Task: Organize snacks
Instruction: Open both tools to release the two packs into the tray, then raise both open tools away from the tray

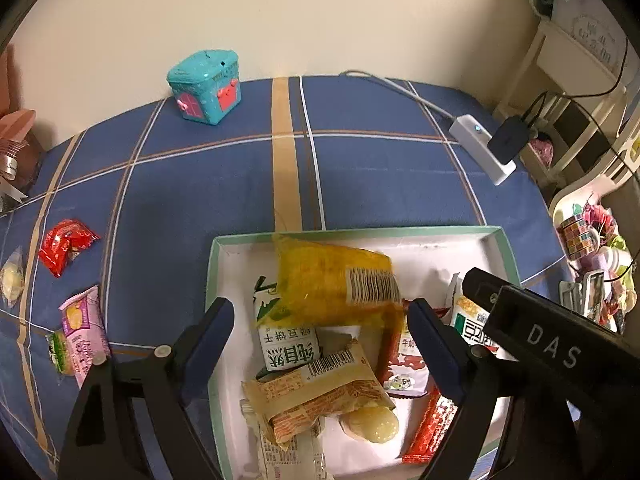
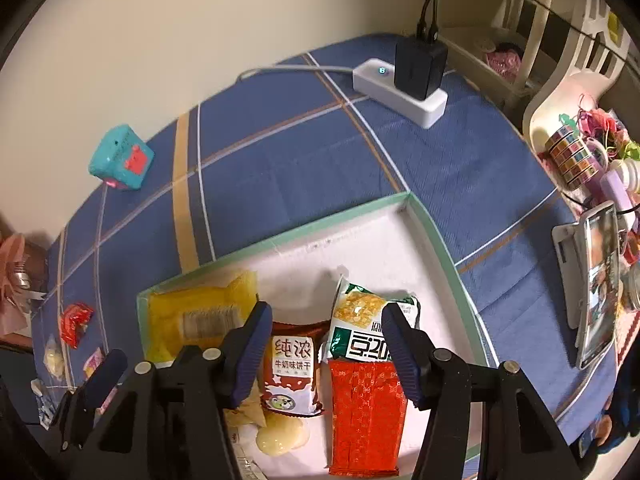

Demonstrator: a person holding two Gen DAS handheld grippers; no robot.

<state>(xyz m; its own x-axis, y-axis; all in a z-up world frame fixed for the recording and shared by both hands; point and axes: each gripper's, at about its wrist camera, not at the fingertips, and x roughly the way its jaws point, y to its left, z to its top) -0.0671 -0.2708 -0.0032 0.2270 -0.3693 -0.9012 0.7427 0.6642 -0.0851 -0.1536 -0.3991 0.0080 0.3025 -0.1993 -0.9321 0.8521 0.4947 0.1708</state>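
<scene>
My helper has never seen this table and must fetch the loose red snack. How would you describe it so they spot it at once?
Start at the white cardboard tray with the green rim on the blue plaid tablecloth, then look left of it. The small red crinkled foil packet lies alone on the cloth, beyond the pink wrapped snack. It is the only red item outside the tray.

The yellow packet point(image 1: 336, 280) is motion-blurred and covers part of the green-and-white packet point(image 1: 286, 344), while the tray point(image 1: 212, 280) runs off the bottom edge.
</scene>
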